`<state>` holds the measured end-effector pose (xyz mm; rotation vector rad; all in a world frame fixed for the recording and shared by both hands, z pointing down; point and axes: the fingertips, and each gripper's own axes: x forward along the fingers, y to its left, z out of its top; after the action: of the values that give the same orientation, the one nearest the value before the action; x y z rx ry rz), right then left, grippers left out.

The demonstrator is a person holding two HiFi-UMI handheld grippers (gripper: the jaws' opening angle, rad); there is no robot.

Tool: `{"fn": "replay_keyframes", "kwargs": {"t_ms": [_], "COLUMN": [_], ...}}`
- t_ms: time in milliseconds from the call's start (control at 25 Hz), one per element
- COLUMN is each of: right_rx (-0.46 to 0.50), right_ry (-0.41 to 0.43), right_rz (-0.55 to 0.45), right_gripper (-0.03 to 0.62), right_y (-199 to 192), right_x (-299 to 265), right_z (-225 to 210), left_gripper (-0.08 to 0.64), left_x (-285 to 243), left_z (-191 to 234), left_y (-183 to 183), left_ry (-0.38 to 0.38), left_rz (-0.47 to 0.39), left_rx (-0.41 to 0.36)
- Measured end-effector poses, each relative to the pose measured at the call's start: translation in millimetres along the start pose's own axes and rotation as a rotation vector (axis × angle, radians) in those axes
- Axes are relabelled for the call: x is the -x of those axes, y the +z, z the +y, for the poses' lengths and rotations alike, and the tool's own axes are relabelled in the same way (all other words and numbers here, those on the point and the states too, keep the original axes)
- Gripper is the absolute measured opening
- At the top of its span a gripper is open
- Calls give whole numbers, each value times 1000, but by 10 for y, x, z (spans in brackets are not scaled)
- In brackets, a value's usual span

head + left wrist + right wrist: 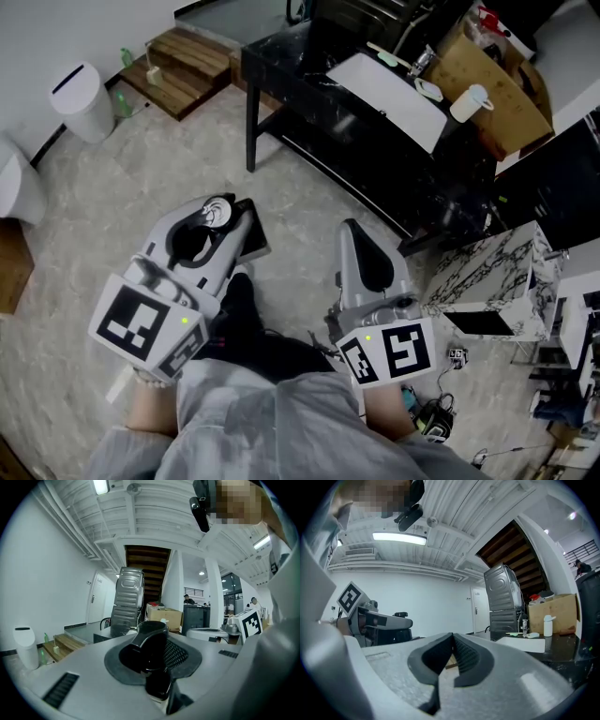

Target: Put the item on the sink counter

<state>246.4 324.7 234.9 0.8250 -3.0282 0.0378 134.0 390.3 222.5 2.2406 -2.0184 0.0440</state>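
Left side first: clamped on the black item (151, 644) with the left gripper (218, 221) — pads pressed on its glossy body, rounded head sticking out past the tips, long axis roughly in line with the jaws as far as can be judged. Held low over the pale floor (122, 187), so not delivered yet. Moving right and up in the head view: well apart from that, the black sink counter (281, 73), running diagonally from upper left to lower right, with the white basin (389, 98) set in the top and a bare dark strip at the near left corner. Ahead and to the right of the loaded gripper, then. Looks aimed roughly that way, with what seems to be the same dark top visible just behind and left of the item in the left gripper view. Further right: pinched shut on nothing with the right gripper (354, 234) — pads meeting, only a sliver of floor visible between them. Nearer the counter than the left, but empty, so no use for the drop. Probably needs a step forward plus a raise and reach up-right with the left, aiming for the bare corner rather than the basin or the clutter by the cardboard box (497, 84).
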Motion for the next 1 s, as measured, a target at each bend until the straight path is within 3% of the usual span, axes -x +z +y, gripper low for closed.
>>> {"fn": "replay_keyframes", "kwargs": {"t_ms": [440, 1000], "right_rx": [-9, 15], "right_ry": [-15, -56], "right_rz": [-1, 13], "right_gripper": [-3, -3], "right_y": [38, 152], "right_x": [-641, -1768], "right_z": [-219, -467], "left_gripper": [89, 89], "left_x": [-512, -1237], "left_z": [481, 1452], "left_y": [146, 350], "left_ry": [-27, -60], "left_rz": [9, 4], "left_rx": [-14, -30]}}
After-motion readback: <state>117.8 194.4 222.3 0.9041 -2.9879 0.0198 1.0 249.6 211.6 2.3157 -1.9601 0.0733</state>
